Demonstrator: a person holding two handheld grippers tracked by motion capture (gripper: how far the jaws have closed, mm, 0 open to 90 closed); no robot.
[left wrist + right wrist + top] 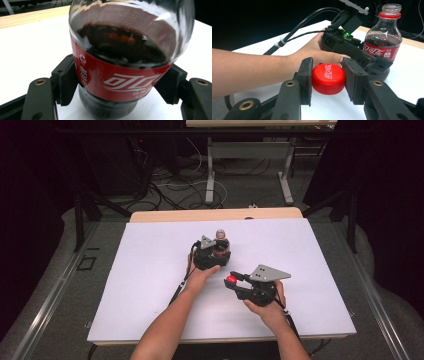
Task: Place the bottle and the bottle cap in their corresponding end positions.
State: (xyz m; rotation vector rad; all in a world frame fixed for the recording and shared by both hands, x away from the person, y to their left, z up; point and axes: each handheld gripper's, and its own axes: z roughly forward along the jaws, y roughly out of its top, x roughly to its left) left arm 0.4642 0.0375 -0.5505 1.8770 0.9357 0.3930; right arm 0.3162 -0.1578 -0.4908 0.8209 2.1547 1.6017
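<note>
Your right tongs [328, 79] are clamped on the red cap [328, 78], 1 pad on each side of its ribbed wall, with the printed top facing back at the camera, so the cap lies on its side in the grip. Your left tongs [120, 85] are closed on the cola bottle [127, 52], pads pressing the red label band on both sides, and the bottle stands upright on the white table [150, 270] with its neck open. From the right tongs, the bottle sits just ahead and to the left, its mouth higher than the cap. The step in hand looks like bringing the cap to that open neck, so roll your right wrist first until the cap's open side faces down. Then lift it above the mouth and come straight down, not in from the side, since a slanted start would likely cross the thread. Keep the left tongs firm and low on the label, so the bottle cannot spin or tip once you begin turning. Go gently, as there is dark drink inside and a knock at the neck could spill it.
</note>
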